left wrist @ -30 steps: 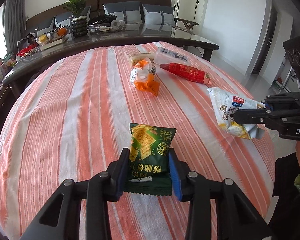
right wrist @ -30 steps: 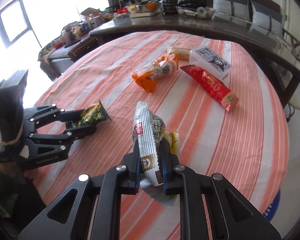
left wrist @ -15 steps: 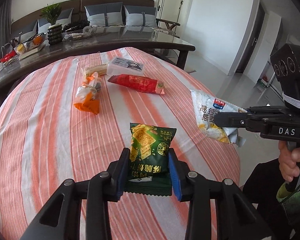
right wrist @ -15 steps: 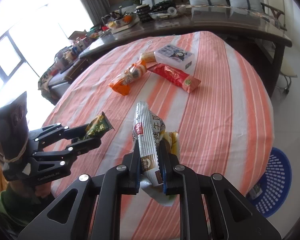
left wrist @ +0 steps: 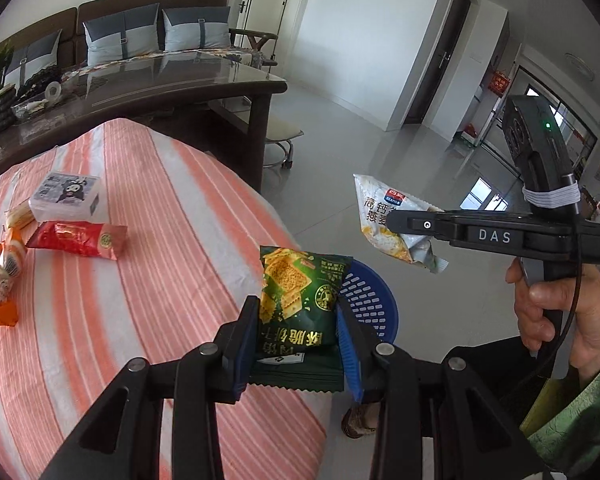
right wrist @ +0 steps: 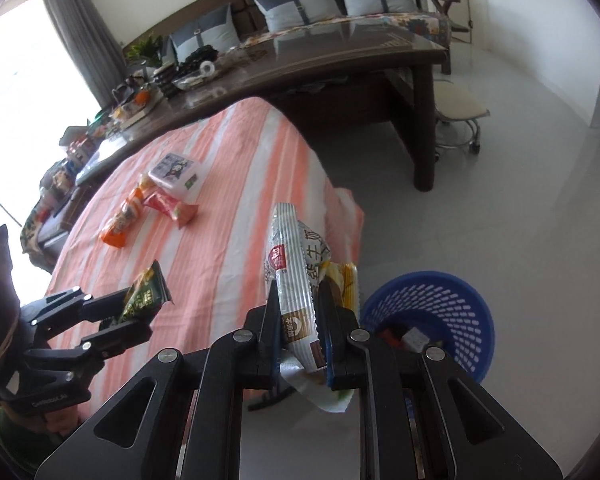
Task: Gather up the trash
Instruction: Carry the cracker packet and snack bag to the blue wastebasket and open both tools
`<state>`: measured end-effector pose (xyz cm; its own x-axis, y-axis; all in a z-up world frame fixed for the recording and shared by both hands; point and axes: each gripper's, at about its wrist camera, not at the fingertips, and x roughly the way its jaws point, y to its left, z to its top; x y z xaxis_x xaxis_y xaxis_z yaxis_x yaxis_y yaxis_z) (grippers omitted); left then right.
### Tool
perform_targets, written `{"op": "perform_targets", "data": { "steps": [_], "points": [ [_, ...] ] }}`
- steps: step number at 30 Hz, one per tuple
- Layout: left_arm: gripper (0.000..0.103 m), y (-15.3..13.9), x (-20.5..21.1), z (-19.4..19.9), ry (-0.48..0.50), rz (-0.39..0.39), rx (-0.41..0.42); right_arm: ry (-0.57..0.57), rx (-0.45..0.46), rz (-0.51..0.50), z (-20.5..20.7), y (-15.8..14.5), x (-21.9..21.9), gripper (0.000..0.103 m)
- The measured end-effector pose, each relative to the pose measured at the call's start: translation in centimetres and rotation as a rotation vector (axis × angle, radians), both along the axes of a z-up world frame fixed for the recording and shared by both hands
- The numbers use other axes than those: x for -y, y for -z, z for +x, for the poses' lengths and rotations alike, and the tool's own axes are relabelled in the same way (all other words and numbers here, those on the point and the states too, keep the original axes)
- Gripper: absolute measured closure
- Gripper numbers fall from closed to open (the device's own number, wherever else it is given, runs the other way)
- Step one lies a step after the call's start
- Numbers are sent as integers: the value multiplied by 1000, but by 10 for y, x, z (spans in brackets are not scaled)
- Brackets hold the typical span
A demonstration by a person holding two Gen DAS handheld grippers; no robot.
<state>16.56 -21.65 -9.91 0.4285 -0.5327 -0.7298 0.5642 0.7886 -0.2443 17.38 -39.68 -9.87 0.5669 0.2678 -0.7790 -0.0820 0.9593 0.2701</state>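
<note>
You're in a home living room: ahead of your hand-held gripper [left wrist: 298,322], past the striped worktop [left wrist: 152,264], stands a sofa [left wrist: 112,20] with grey cushions [left wrist: 196,28], a dark glass-topped table [left wrist: 148,84], a potted plant [right wrist: 146,46], and curtains [right wrist: 76,36].

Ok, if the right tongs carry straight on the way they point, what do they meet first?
Probably the blue basket's near rim, or bare floor just short of it; depth is unclear. The right tongs grip a white wrapper.
</note>
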Motion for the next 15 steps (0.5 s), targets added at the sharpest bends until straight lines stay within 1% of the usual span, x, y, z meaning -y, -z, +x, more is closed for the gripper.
{"op": "perform_targets", "data": {
  "steps": [7,15],
  "points": [
    [65,16,63,20,41,-2,-45,145,-70,-17,14,29,72,88],
    [65,44,113,33,58,2,-103,238,-110,38,18,59,117,88]
  ]
}}
